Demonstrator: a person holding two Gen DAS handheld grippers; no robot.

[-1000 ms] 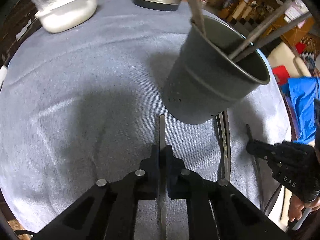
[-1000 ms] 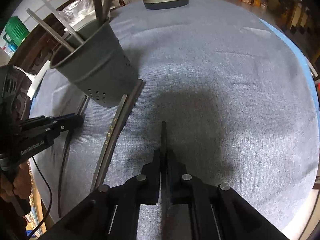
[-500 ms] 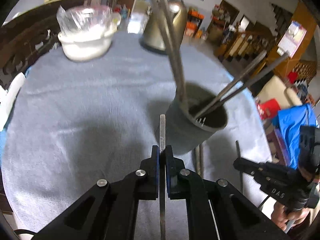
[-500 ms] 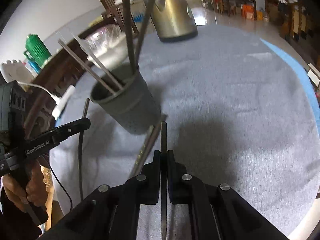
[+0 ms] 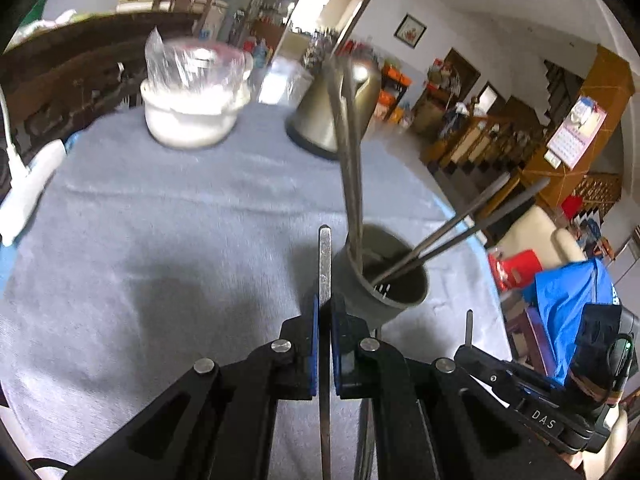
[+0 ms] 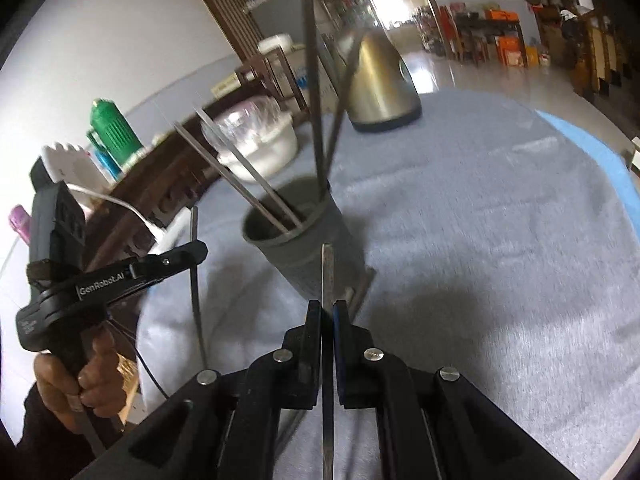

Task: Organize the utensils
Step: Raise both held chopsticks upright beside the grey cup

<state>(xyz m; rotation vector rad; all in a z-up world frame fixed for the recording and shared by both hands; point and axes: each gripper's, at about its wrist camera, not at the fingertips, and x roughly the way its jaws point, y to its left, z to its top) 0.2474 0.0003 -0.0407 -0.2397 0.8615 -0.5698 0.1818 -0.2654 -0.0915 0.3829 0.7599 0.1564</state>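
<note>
A dark grey perforated holder [image 5: 384, 292] stands on the grey tablecloth [image 5: 160, 240] with several long metal utensils leaning in it. My left gripper [image 5: 325, 304] is shut on a flat metal utensil [image 5: 325, 248] whose end pokes forward, just left of the holder. My right gripper [image 6: 328, 306] is shut on a similar flat utensil [image 6: 327, 264], in front of the holder [image 6: 304, 248]. Each wrist view also shows the other gripper: the right one [image 5: 468, 350] at lower right, the left one [image 6: 196, 252] at left in a person's hand. Two more utensils [image 6: 360, 288] lie beside the holder's base.
A white bowl [image 5: 192, 116] covered with plastic wrap and a metal kettle [image 5: 320, 120] stand at the far side of the table. A white power strip [image 5: 24, 192] lies at the left edge. A green flask [image 6: 112, 128] stands on furniture beyond the table.
Both grippers have risen and tipped upward, each lifting its utensil off the cloth. The holder now looks smaller and farther, and the room beyond the table has come into view.
</note>
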